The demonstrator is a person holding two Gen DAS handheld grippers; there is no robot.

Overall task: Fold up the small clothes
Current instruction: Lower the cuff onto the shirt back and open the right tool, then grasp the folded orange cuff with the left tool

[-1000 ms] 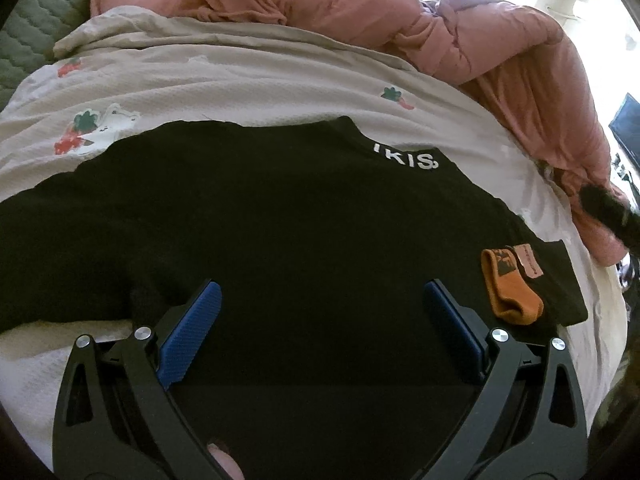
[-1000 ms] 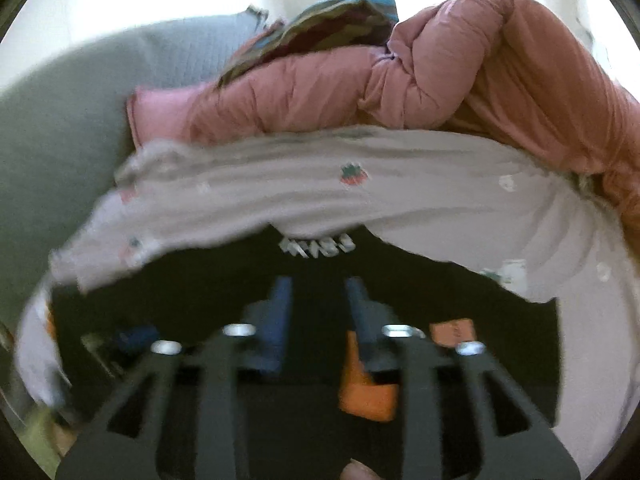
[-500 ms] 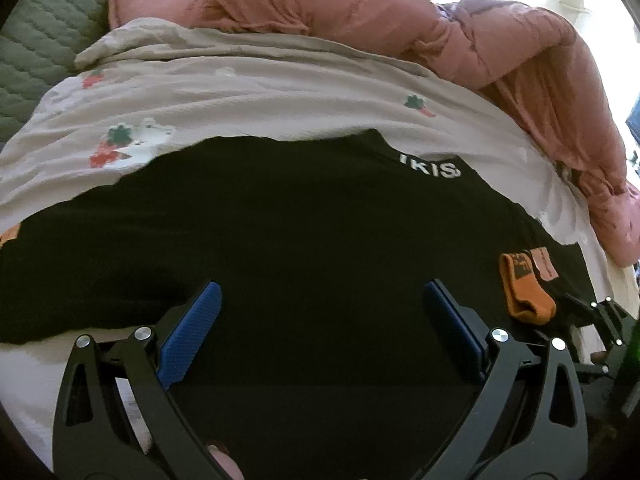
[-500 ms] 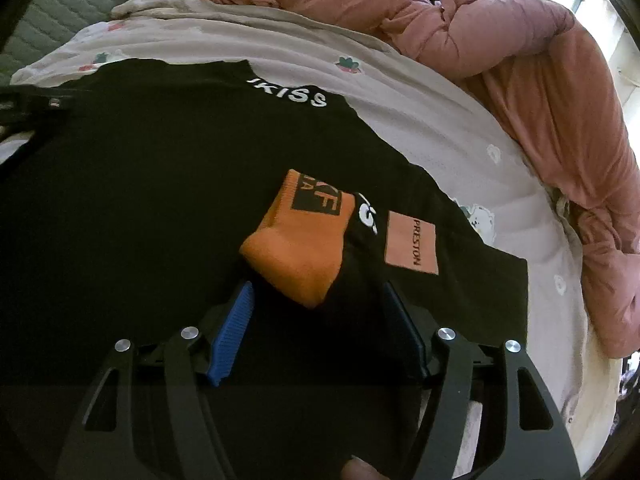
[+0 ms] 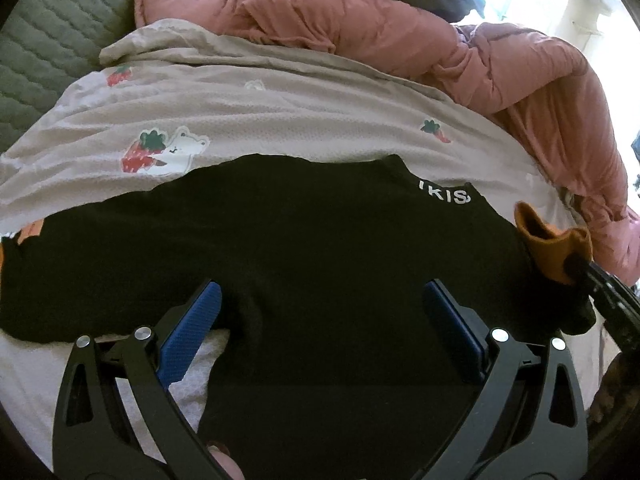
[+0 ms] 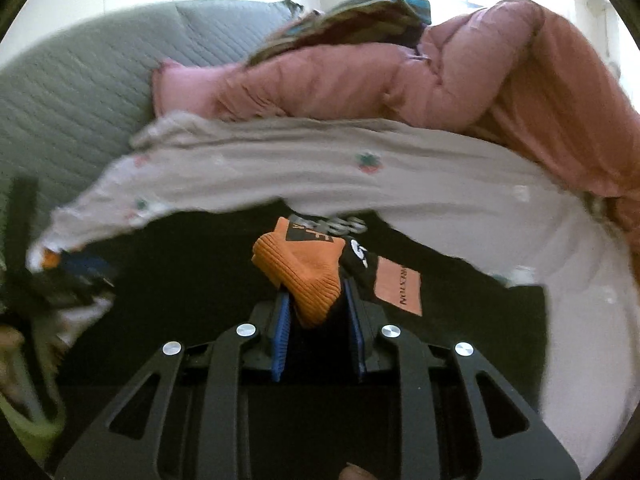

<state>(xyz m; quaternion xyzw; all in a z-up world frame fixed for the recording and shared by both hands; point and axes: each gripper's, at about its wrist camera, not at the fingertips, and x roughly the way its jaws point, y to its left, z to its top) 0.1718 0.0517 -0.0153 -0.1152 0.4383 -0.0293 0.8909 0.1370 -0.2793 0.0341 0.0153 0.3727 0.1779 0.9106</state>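
A black garment (image 5: 312, 264) with white lettering lies spread flat on the bed; it also shows in the right wrist view (image 6: 192, 288). My left gripper (image 5: 320, 312) is open and empty, low over the garment's near edge. My right gripper (image 6: 316, 312) is shut on an orange-and-black sock (image 6: 308, 272) and holds it lifted above the garment. The sock (image 5: 552, 244) and the right gripper show at the far right of the left wrist view. An orange label (image 6: 400, 288) sits on the garment beside the sock.
A beige sheet with strawberry prints (image 5: 280, 120) covers the bed. A pink quilt (image 5: 440, 44) is bunched along the back and right. A grey quilted cushion (image 5: 44, 52) stands at the back left. Something orange (image 5: 30, 232) peeks out at the garment's left end.
My right gripper has closed on the orange sock and lifted it off the black garment. My left gripper stays open and has shifted slightly over the garment's near edge.
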